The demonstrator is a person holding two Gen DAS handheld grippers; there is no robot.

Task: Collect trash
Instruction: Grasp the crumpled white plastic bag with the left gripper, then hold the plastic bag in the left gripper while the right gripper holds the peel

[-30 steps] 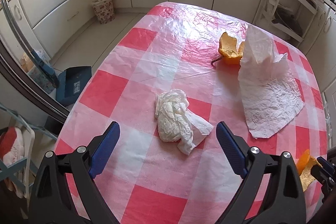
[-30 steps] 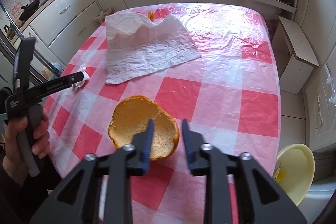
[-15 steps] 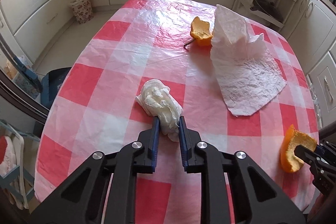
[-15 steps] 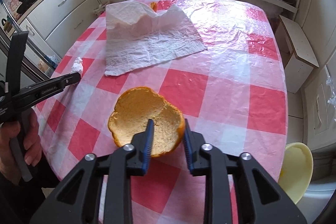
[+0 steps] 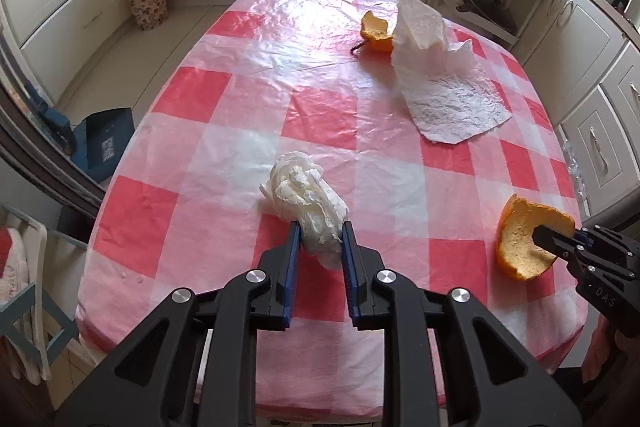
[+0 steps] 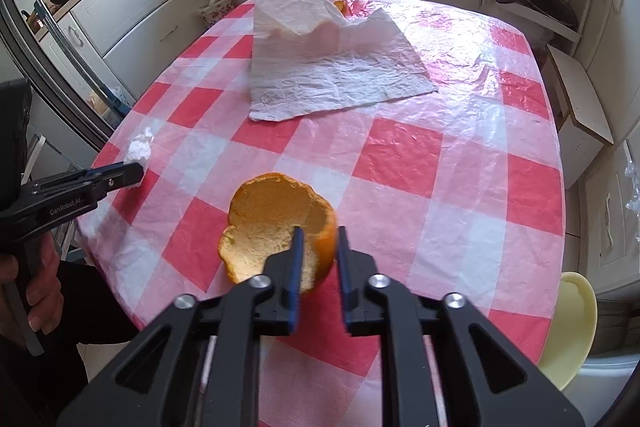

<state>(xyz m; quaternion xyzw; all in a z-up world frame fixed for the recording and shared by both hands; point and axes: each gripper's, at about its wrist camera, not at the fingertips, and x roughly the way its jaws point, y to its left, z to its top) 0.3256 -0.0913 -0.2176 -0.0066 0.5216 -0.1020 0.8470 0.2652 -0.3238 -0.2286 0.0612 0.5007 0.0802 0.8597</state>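
Note:
On the red-and-white checked table (image 5: 280,75), my left gripper (image 5: 318,227) is shut on a crumpled white tissue (image 5: 300,187); its jaws are opening slightly with the wad still pressed between the pads. My right gripper (image 6: 318,233) holds a cupped orange peel (image 6: 268,223) by its rim, one pad inside and one outside, its jaws easing open too. The left wrist view shows that peel (image 5: 520,239) tilted at the right table edge. A flat paper towel (image 5: 448,95) and a second orange peel (image 5: 376,33) lie at the far end.
A flowered waste basket (image 5: 148,1) stands on the floor by the far-left cabinets. A blue box (image 5: 104,141) sits left of the table, a pale yellow round thing (image 6: 568,323) and a white stool (image 6: 580,95) to its right. A hand (image 6: 40,279) holds the left gripper.
My left gripper went from wide open to shut on the crumpled tissue and drew back toward the near edge. The right gripper tightened on the orange peel and shifted slightly.

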